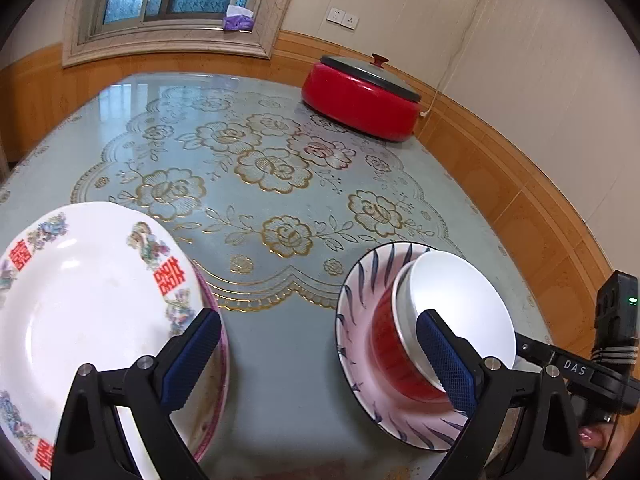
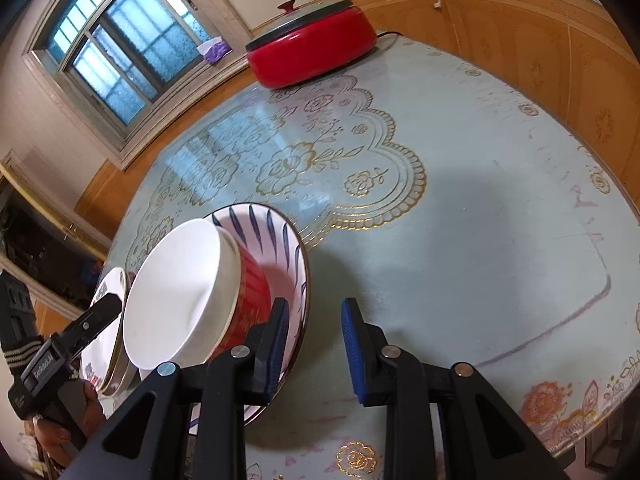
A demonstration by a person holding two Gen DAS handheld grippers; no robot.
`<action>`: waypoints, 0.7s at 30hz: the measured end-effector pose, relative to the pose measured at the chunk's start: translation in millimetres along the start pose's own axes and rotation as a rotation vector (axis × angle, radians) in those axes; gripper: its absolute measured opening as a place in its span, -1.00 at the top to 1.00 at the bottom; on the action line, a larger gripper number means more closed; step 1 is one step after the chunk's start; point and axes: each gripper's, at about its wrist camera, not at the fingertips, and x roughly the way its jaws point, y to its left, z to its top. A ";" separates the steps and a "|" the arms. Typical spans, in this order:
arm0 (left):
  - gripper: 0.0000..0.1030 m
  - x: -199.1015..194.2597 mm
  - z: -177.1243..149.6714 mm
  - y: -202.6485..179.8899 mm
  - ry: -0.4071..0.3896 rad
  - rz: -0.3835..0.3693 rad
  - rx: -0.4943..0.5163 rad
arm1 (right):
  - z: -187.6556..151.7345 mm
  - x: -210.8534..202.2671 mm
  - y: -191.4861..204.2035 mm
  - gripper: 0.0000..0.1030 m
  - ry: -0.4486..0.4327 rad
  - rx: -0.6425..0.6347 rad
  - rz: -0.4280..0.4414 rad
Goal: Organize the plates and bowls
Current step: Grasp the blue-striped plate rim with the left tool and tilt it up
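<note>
A white plate with red characters (image 1: 80,312) lies on a pink-rimmed plate (image 1: 218,364) at the near left. A red bowl, white inside (image 1: 452,308), sits in a blue-striped plate (image 1: 360,292) at the near right. My left gripper (image 1: 320,356) is open, one finger over each stack, bare table between. In the right wrist view the red bowl (image 2: 180,300) and striped plate (image 2: 276,236) lie left of my open right gripper (image 2: 316,348), whose left finger overlaps the plate's rim. The left stack (image 2: 108,312) shows at far left.
A red lidded electric pot (image 1: 360,100) stands at the table's far right corner, also in the right wrist view (image 2: 312,52), its cord running to the wall. The glass-topped table (image 2: 480,220) has a curved edge near wooden wall panelling. A window is behind.
</note>
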 end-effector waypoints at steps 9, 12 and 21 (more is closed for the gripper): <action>-0.69 0.9 1.3 2.7 -0.020 0.009 -0.006 | 5.6 -9.1 -3.6 0.48 -0.032 0.010 0.028; -0.49 2.9 2.2 3.4 -0.009 0.007 0.001 | 7.0 -3.0 -5.7 0.48 0.008 0.018 0.025; -0.04 23.2 -1.5 0.5 0.080 0.016 0.034 | 4.3 17.0 -5.4 0.48 0.074 0.010 0.060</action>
